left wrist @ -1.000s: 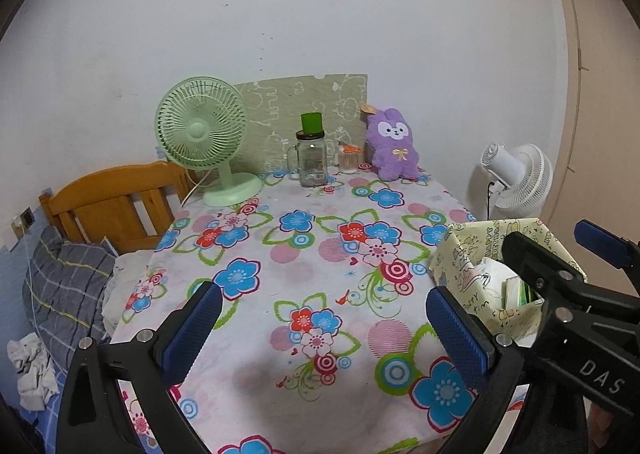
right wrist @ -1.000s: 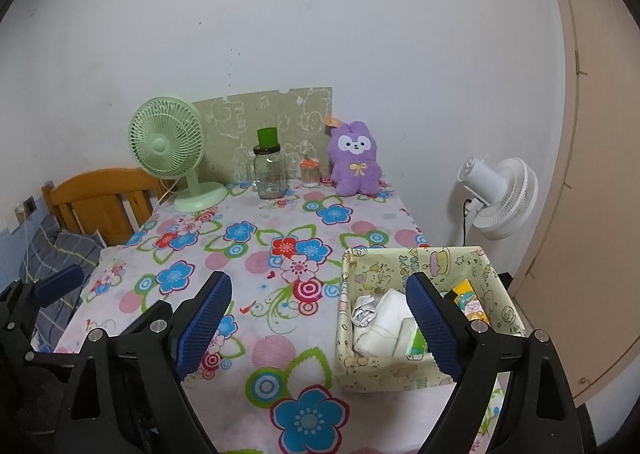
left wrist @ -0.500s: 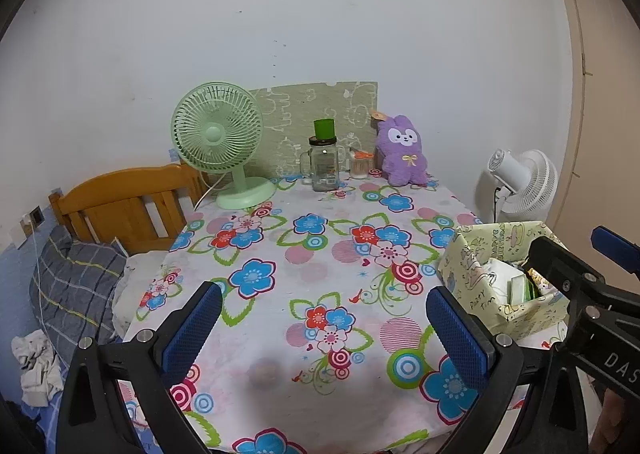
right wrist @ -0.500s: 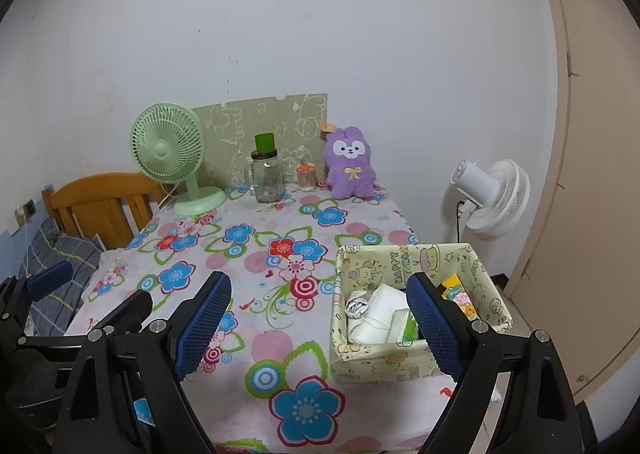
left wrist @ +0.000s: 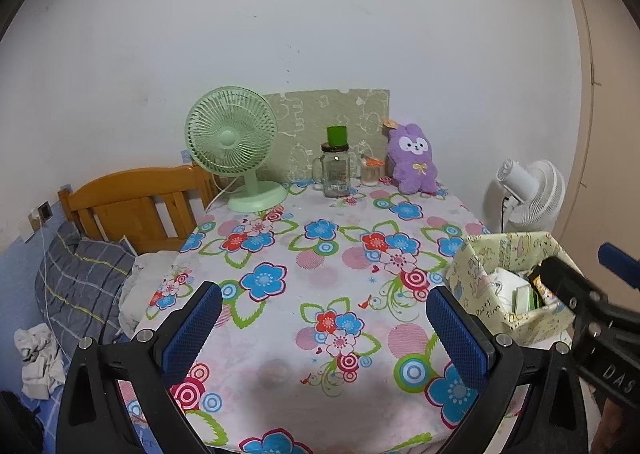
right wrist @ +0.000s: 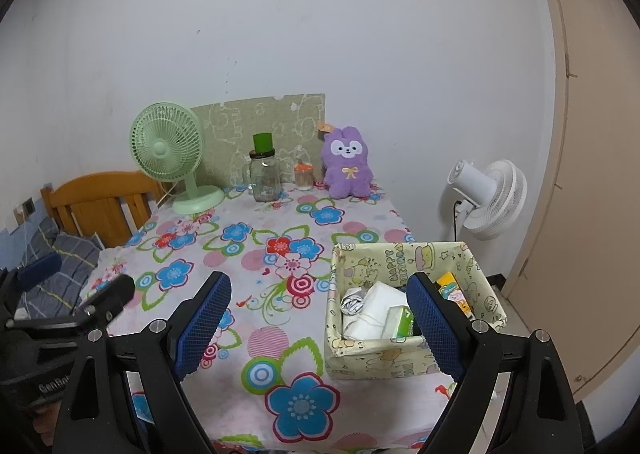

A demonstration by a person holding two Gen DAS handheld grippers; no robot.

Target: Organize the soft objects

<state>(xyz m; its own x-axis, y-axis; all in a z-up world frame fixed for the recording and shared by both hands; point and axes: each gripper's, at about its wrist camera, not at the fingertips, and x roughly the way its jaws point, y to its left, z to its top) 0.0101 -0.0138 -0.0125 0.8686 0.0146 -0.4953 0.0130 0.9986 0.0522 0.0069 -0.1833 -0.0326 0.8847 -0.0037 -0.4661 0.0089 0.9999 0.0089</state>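
You are holding both grippers above the near edge of the tabletop (right wrist: 280,342), and neither is carrying anything: the left gripper (left wrist: 326,330) is standing wide, and the right gripper (right wrist: 320,328) is spread just as wide, its fingers framing the fabric box (right wrist: 412,366). That box is sitting at the near right corner, keeping a white cloth bundle (right wrist: 374,308), a green tissue pack (right wrist: 400,322) and small packets together. The purple plush (right wrist: 347,162) is leaning upright at the far edge, beside a glass jar (right wrist: 264,174) and a green fan (right wrist: 170,158), well apart from the box. Whether it belongs there or in the box, this moment is not settling.
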